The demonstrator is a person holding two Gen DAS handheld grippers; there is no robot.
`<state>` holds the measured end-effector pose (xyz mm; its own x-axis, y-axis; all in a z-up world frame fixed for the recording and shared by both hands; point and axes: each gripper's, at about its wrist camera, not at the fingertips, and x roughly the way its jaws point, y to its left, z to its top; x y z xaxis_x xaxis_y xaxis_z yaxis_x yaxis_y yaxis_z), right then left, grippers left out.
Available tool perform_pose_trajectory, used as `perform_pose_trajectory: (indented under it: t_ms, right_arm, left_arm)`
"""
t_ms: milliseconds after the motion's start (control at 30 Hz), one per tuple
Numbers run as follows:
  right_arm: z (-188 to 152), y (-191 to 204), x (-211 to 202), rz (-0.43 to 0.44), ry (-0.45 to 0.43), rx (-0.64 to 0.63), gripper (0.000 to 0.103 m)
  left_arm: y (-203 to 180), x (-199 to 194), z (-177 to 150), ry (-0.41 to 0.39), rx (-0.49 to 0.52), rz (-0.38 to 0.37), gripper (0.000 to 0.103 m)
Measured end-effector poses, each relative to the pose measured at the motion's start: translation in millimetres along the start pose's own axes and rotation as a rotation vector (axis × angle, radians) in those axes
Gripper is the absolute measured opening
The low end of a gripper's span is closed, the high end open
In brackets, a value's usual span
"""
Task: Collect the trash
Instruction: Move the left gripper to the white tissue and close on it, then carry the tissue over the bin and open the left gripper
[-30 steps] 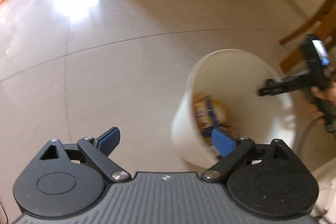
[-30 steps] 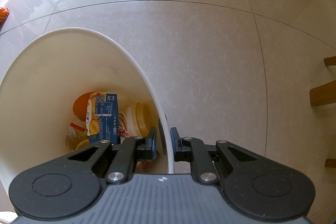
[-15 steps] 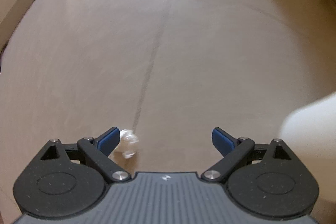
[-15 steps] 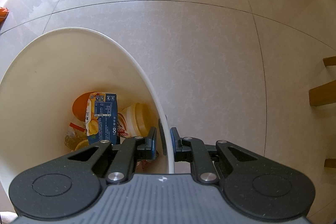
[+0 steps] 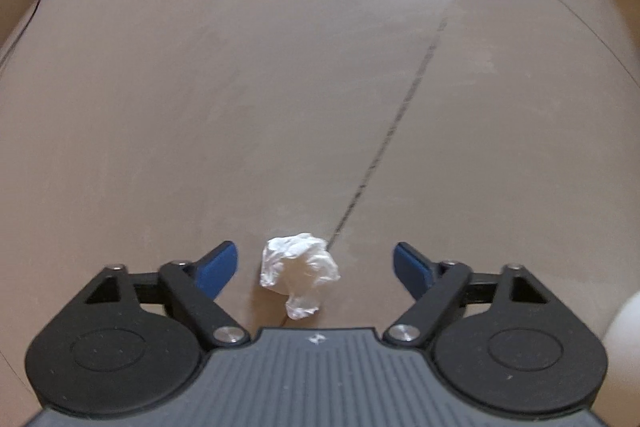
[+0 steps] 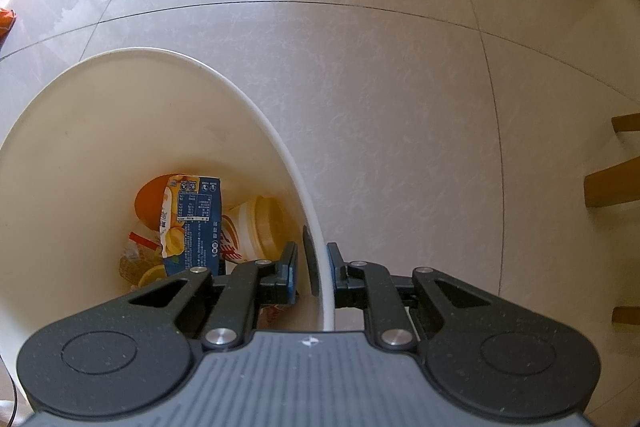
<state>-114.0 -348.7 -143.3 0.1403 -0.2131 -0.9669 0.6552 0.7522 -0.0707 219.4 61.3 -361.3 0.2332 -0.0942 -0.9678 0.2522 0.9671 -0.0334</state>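
On glossy beige tile floor [image 5: 240,87], left gripper [image 5: 316,267] closing around crumpled tissue [image 5: 298,271] (untouched), right gripper [image 6: 312,267] clamping bin [image 6: 256,115] rim.

Left wrist camera looks steeply down, close over the floor [image 5: 280,87], bin edge [image 5: 624,323] at four o'clock. Right wrist camera peers down into that white bin [image 6: 100,131], floor [image 6: 400,87] beyond at twelve.

Both grippers [image 5: 316,267] [image 6: 313,269] have black linkages, silver screws, ribbed grey bodies, seemingly blue pads [image 5: 216,269]
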Motion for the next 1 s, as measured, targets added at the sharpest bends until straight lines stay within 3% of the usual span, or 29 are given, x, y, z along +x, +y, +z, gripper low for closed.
perform_pose_trajectory:
  t_ms: [167, 533, 633, 833, 1000]
  right_arm:
    - [0.1, 1.3, 1.3, -0.005, 0.000, -0.002, 0.019]
    - [-0.4, 3.1, 1.3, -0.008, -0.002, 0.002, 0.019]
    - [-0.3, 3.4, 1.1, -0.009, -0.003, -0.001, 0.019]
    - [-0.1, 3.7, 1.6, -0.006, -0.001, 0.000, 0.019]
    - [0.4, 3.1, 2.2, 0.001, 0.003, 0.002, 0.019]
  left_arm:
    - [8.8, 12.6, -5.1, -0.007, -0.070, -0.003, 0.068]
    - [10.8, 4.3, -10.4, -0.024, -0.076, 0.017, 0.035]
    - [11.1, 0.1, -10.9, -0.024, -0.077, 0.024, 0.031]
    - [-5.0, -19.3, -8.0, 0.014, -0.009, 0.051, 0.027]
    - [-36.2, -64.7, -1.6, 0.020, 0.153, 0.043, 0.027]
